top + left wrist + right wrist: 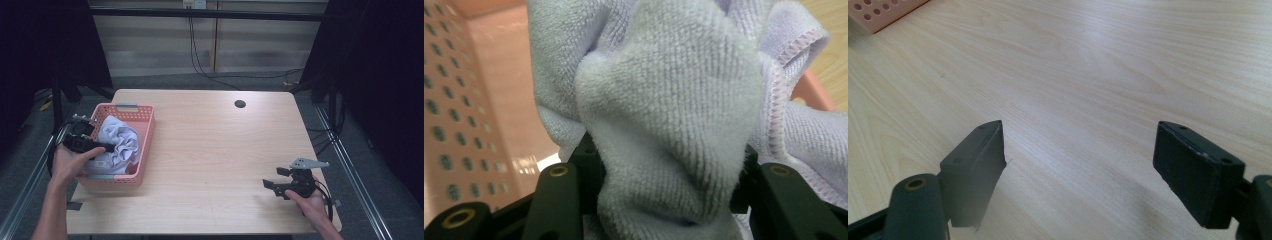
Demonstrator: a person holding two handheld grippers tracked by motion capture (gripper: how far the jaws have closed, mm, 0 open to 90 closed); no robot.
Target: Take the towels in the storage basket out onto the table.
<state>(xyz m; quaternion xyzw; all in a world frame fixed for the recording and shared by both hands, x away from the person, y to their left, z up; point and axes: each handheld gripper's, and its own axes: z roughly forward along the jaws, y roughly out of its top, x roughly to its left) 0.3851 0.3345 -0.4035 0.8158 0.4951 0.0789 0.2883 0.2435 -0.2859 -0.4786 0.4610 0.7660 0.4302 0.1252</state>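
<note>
Two grippers, one busy: we see the left gripper over the pink basket at the table's left edge, its jaws clamped on a thick fold of the pale lilac towel. In the left gripper view the towel bulges up between the two black jaws, so the pinch sits on a bunched ridge, which we judge gives a firm hold for lifting the cloth out of the basket. Most of the towel lies crumpled inside the basket, with a stitched hem hanging at one side. We see the right gripper parked low near the table's front right corner, jaws spread wide with nothing between them; the right gripper view shows bare wood between its pads and a corner of the basket far off. We judge it waits clear of the work, ready to take a free edge. Hard to make out: the left jaw tips are buried in cloth, so we cannot tell how deep the bite goes. We cannot tell if the towel is one piece or several, or what lies under it. The basket's near wall hides the towel's lower part in the high view.
</note>
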